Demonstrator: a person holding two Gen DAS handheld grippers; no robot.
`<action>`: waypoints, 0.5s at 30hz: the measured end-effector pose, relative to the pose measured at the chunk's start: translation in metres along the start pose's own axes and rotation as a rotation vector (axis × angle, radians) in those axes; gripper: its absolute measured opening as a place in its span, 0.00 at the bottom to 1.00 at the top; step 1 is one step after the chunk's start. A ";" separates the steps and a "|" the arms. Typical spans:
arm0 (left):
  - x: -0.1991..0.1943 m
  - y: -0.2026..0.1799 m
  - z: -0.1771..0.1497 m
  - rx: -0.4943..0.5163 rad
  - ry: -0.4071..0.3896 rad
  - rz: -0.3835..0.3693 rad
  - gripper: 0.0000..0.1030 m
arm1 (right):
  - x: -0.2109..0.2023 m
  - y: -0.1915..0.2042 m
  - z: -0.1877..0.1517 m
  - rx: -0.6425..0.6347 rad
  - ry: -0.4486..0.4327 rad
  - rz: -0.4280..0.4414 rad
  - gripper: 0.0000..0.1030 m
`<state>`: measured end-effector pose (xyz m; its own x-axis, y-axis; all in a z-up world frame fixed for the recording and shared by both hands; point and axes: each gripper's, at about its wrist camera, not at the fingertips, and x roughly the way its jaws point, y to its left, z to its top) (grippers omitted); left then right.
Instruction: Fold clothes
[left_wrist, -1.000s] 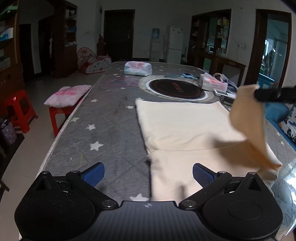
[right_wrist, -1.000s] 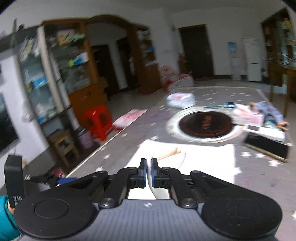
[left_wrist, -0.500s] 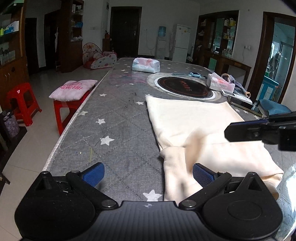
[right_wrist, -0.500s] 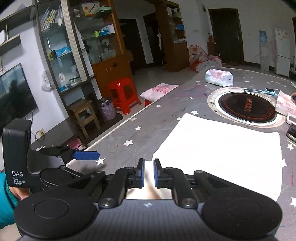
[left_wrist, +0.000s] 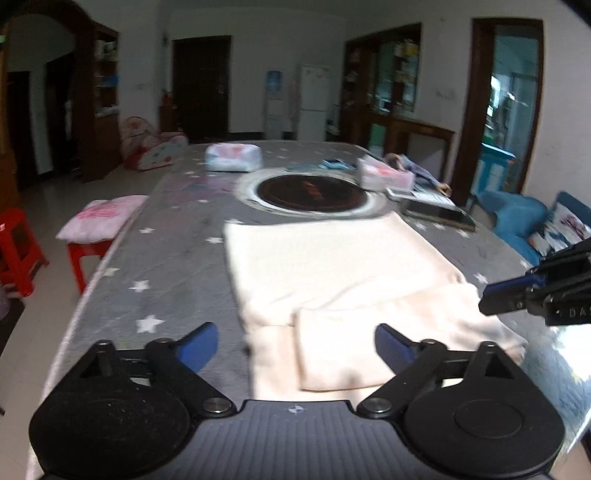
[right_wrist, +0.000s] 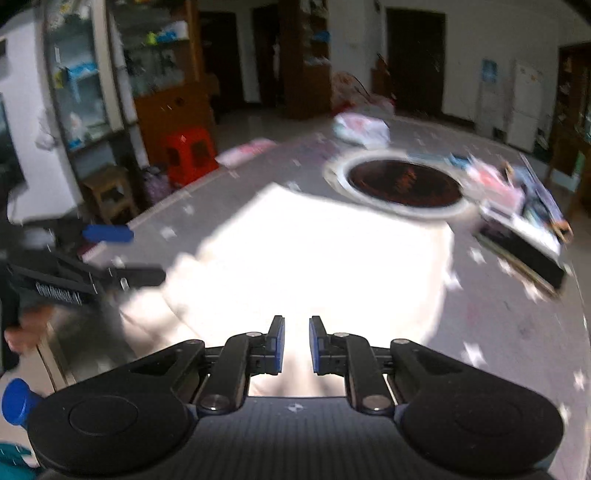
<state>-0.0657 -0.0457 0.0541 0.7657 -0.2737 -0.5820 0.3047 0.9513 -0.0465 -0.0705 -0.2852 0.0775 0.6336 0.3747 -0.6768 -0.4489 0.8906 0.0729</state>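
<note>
A cream garment (left_wrist: 332, 273) lies flat on the grey star-patterned table (left_wrist: 166, 258), with a folded flap (left_wrist: 369, 343) laid over its near end. My left gripper (left_wrist: 295, 349) is wide open and empty just above the near edge of the garment. My right gripper (right_wrist: 294, 343) is open with a narrow gap and holds nothing; it hovers over the near end of the garment (right_wrist: 314, 258), which looks washed out and blurred there. The right gripper also shows at the right edge of the left wrist view (left_wrist: 532, 291).
A round black hotplate (left_wrist: 310, 192) is set in the table beyond the garment. Tissue packs (left_wrist: 232, 158), a box (left_wrist: 384, 175) and a dark flat device (left_wrist: 436, 208) lie at the far end. A red stool with a pink cushion (left_wrist: 99, 221) stands left of the table.
My right gripper carried the garment's corner across, laid it down as a flap, opened and let go, then drew back to the right. My left gripper stayed open.
</note>
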 end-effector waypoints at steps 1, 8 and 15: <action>0.004 -0.004 0.000 0.011 0.010 -0.007 0.78 | -0.001 -0.004 -0.006 0.011 0.004 -0.005 0.13; 0.019 -0.015 -0.006 0.050 0.052 -0.004 0.61 | -0.006 -0.031 -0.040 0.084 0.025 -0.034 0.14; 0.033 -0.023 -0.012 0.081 0.088 0.005 0.42 | 0.003 -0.041 -0.048 0.090 0.077 -0.046 0.16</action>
<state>-0.0539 -0.0752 0.0263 0.7158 -0.2517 -0.6514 0.3484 0.9371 0.0208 -0.0804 -0.3327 0.0376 0.6006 0.3153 -0.7347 -0.3597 0.9273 0.1039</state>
